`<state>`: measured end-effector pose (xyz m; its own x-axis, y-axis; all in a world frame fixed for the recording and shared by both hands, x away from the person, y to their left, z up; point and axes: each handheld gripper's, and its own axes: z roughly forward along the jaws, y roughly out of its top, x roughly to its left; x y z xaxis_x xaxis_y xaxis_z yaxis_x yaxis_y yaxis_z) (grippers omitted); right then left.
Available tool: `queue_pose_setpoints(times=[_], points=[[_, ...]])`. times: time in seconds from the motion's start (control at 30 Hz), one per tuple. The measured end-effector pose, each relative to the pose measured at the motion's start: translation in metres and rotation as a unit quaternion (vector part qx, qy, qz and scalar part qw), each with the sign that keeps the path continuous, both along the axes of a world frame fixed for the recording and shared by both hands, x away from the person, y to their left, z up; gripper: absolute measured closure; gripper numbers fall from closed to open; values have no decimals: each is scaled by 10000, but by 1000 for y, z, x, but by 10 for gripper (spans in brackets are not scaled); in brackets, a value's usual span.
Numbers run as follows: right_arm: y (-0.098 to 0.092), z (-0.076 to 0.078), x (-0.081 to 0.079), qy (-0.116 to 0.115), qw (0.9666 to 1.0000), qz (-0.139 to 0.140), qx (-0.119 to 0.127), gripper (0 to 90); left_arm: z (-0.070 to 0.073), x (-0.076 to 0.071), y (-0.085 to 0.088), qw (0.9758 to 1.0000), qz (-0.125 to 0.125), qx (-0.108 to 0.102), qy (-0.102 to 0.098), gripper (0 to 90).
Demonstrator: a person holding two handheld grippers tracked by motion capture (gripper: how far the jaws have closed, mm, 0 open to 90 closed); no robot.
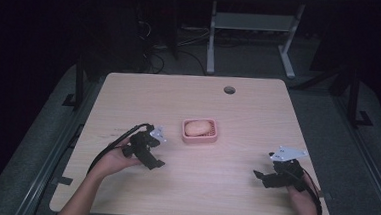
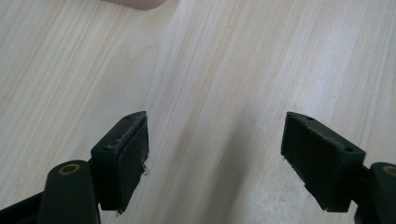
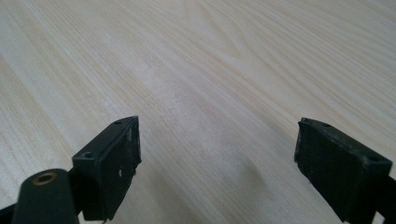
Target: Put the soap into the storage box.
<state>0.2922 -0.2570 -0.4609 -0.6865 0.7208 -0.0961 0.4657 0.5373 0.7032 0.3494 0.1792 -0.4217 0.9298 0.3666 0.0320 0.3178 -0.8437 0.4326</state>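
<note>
My left claw (image 1: 151, 152), spread and empty beside the pink tray (image 1: 200, 137), should approach its potato (image 1: 199, 127) squarely.

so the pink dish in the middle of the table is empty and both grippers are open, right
Not quite: the pink dish is not empty. The high view shows a pale rounded object lying in it. The rest holds: the left gripper and the right gripper both have their jaws apart over the table.
</note>
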Motion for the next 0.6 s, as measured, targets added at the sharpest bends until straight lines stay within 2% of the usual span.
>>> queue_pose_setpoints(times=[0.6], points=[[-1,-1,-1,31,10000,-18,-25,140,-9,-13,19,9999,112,-45,-5,228]])
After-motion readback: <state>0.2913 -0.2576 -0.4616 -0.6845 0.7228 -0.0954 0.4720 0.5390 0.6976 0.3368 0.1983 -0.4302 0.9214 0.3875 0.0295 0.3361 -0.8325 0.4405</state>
